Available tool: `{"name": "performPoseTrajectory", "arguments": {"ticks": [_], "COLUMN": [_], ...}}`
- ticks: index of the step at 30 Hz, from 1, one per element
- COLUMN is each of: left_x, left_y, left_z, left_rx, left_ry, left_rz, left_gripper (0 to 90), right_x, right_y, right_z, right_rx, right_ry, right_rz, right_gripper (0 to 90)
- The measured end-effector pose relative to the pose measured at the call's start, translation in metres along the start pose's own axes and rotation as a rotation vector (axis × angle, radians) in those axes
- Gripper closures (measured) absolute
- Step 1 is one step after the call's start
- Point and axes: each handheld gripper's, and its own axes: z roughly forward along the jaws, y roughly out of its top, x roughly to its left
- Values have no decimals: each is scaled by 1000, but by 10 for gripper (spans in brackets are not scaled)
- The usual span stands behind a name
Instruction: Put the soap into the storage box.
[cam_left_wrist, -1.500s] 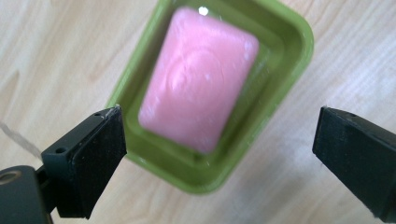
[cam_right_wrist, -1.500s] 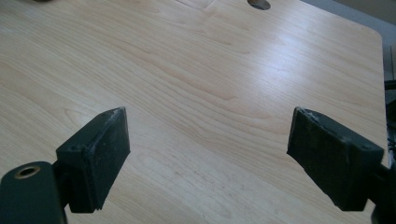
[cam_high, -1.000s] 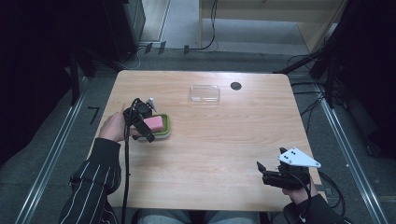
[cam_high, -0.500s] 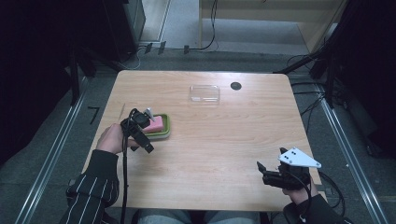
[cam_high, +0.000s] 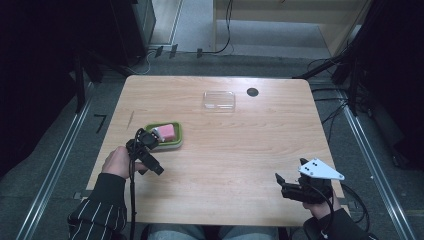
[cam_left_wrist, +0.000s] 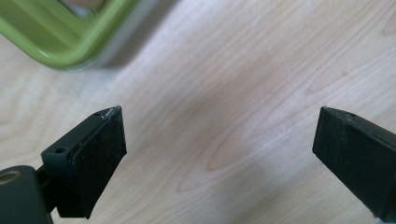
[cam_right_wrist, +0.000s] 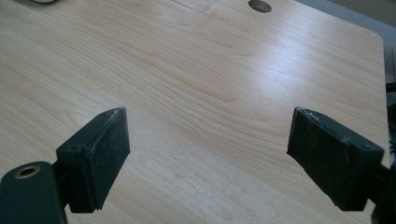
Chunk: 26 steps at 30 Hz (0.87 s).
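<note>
A green container (cam_high: 175, 141) stands left of the table's middle with a pink block (cam_high: 167, 132) lying in it. My left gripper (cam_high: 151, 161) is just in front of it on the near side, held low over the wood by a hand in a striped sleeve. In the left gripper view its jaws (cam_left_wrist: 219, 126) stand wide open over bare wood, and the corner of the green container (cam_left_wrist: 70, 37) shows at the upper left. My right gripper (cam_high: 283, 185), with its grey plate on top, rests near the front right corner. Its jaws (cam_right_wrist: 208, 126) are open with nothing between them.
A clear plastic tray or lid (cam_high: 219, 100) lies at the back centre of the table (cam_high: 250, 150), with a round cable hole (cam_high: 252, 92) beside it, also seen as the hole (cam_right_wrist: 260, 5). Cables and dark stands surround the table on the floor.
My left gripper has drawn back from the green container toward the near edge. The pink block stays in the container. The right gripper has not moved.
</note>
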Motion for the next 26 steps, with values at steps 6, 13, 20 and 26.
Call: {"name": "performPoseTrajectory", "arguments": {"ticks": [6, 13, 20, 26], "left_x": [-4, -12, -15, -13], "left_y": [-17, -34, -49, -48], "left_z": [6, 9, 14, 17], "left_rx": [-6, -2, 19, 31], "left_ry": [-7, -10, -15, -12], "left_rz": [-24, -34, -51, -50], "left_gripper": [33, 33, 33, 33], "right_x": [0, 0, 0, 0], "right_y": [0, 0, 0, 0], "right_z": [0, 0, 0, 1], "right_rx": [0, 0, -1, -2], "right_ry": [1, 0, -1, 0], "right_rz": [-2, -3, -5, 1], "right_gripper": [138, 138, 138, 138]}}
